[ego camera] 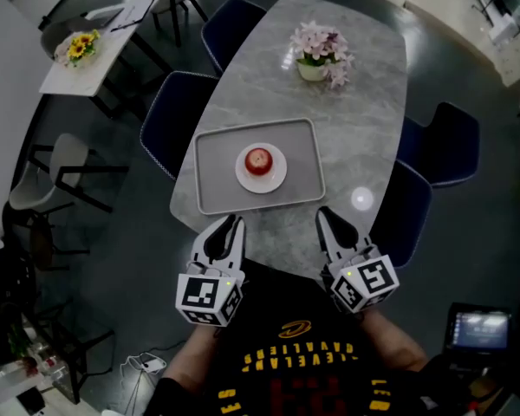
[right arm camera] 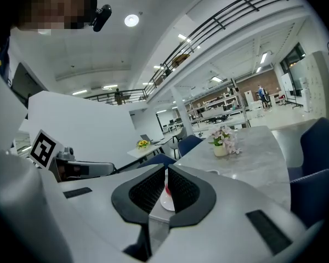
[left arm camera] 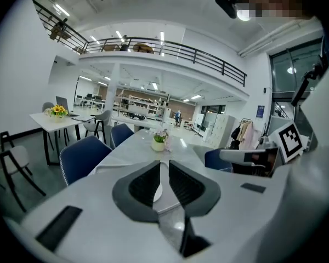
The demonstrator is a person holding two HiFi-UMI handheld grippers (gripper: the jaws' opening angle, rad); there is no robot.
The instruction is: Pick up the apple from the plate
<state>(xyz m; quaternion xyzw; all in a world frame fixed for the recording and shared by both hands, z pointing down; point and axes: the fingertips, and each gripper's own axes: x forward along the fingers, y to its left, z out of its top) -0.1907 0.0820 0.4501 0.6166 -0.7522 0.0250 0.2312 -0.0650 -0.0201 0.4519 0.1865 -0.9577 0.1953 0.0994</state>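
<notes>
Shows the round red apple (ego camera: 258,159) resting on the small white plate (ego camera: 279,180), inside the grey rectangular tray (ego camera: 305,146) on the grey marble counter (ego camera: 364,102). Holds the left hand-held gripper (ego camera: 235,222) only slightly parted and empty, the right hand-held gripper (ego camera: 322,213) clenched on nothing, both well apart from the apple. Risks pushing the apple off the plate, because neither opening seems wide enough to pass around it.

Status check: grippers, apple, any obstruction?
Left gripper slightly open, empty; right gripper shut, empty. Red apple on round white plate, grey tray, untouched. Nothing in the way.
</notes>
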